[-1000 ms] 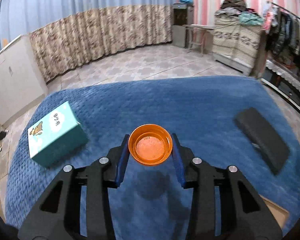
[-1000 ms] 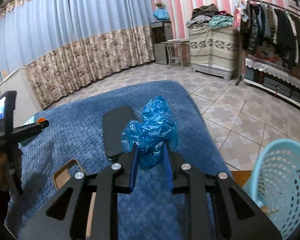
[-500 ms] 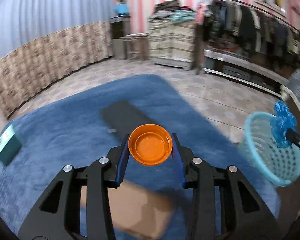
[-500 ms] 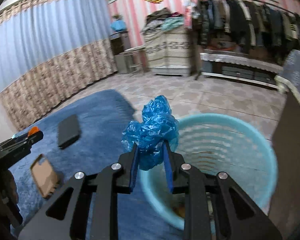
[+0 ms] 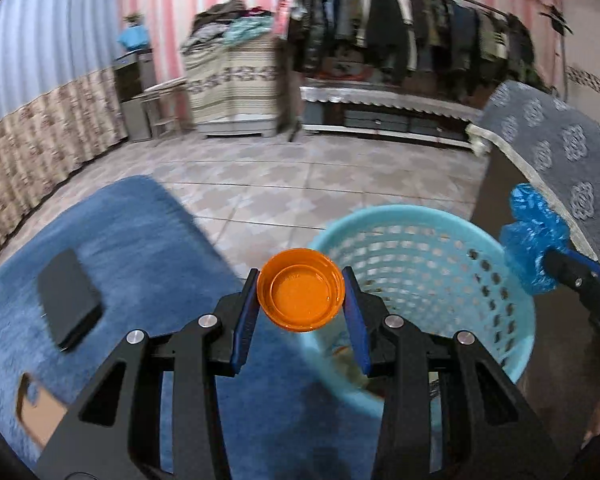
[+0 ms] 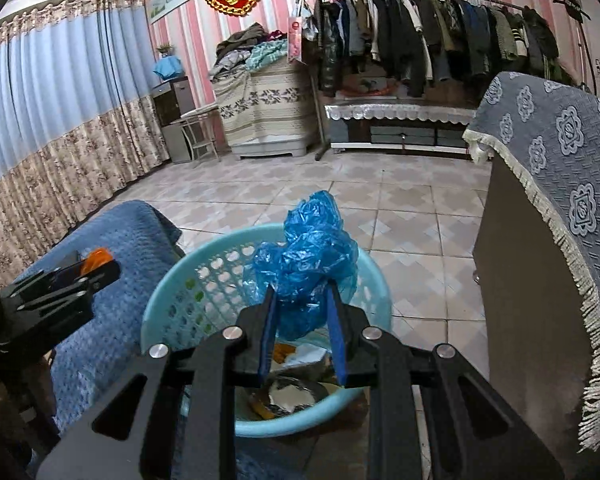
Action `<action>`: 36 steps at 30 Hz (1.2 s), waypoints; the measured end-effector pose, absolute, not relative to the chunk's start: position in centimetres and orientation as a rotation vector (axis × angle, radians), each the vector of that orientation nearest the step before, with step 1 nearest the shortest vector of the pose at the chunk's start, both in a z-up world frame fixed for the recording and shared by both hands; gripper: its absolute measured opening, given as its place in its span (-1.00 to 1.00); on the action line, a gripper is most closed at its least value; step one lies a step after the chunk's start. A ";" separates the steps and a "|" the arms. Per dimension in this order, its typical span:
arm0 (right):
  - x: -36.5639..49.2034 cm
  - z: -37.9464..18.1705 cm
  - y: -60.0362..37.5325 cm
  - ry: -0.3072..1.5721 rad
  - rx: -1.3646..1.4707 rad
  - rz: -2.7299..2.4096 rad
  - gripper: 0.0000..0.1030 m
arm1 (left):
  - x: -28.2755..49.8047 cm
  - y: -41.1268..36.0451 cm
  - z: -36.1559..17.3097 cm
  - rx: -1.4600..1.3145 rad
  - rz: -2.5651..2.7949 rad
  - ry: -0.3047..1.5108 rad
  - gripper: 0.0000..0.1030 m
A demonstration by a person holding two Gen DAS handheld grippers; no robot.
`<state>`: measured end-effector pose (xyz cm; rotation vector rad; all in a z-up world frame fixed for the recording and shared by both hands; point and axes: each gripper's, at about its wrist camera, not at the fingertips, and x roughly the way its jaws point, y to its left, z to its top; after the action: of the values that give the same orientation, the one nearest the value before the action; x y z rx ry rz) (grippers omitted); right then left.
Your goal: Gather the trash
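Observation:
My left gripper [image 5: 301, 291] is shut on an orange plastic lid [image 5: 301, 290], held open side towards the camera above the near left rim of a light blue lattice basket [image 5: 440, 280]. My right gripper [image 6: 303, 300] is shut on a crumpled blue plastic bag [image 6: 306, 264] and hangs over the same basket [image 6: 188, 292], where paper scraps and wrappers [image 6: 292, 394] lie on the bottom. In the left wrist view the bag [image 5: 534, 236] and right gripper show at the basket's right rim. The right wrist view shows the left gripper [image 6: 94, 264] with the lid at the left.
A blue-covered table [image 5: 140, 240] at the left carries a black case [image 5: 68, 300] and a brown card [image 5: 40, 416]. A dark cabinet under a grey patterned cloth [image 6: 560, 168] stands close on the right. Tiled floor [image 6: 400, 208], a clothes rack and piled textiles lie beyond.
Both grippers have swung right from over the blue table to the basket, each keeping its load. The basket now sits directly under them; the teal box has left the view.

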<state>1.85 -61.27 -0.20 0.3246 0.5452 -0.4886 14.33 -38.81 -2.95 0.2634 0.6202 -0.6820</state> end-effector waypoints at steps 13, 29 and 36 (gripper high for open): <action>0.6 -0.6 -62.4 0.551 0.331 -0.509 -0.54 | 15.0 -41.8 -1.7 0.291 -0.722 0.610 0.67; 5.1 -2.4 -60.9 0.587 0.350 -0.445 -0.51 | 16.9 -31.8 0.3 0.162 -0.540 0.563 0.89; 7.8 -4.6 -60.3 0.670 0.325 -0.479 0.27 | 16.8 -26.1 1.6 0.136 -0.464 0.550 0.89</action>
<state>7.80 -60.33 -4.57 0.3249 0.6698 -0.4791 16.81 -26.14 1.62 0.1357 0.5504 -0.4640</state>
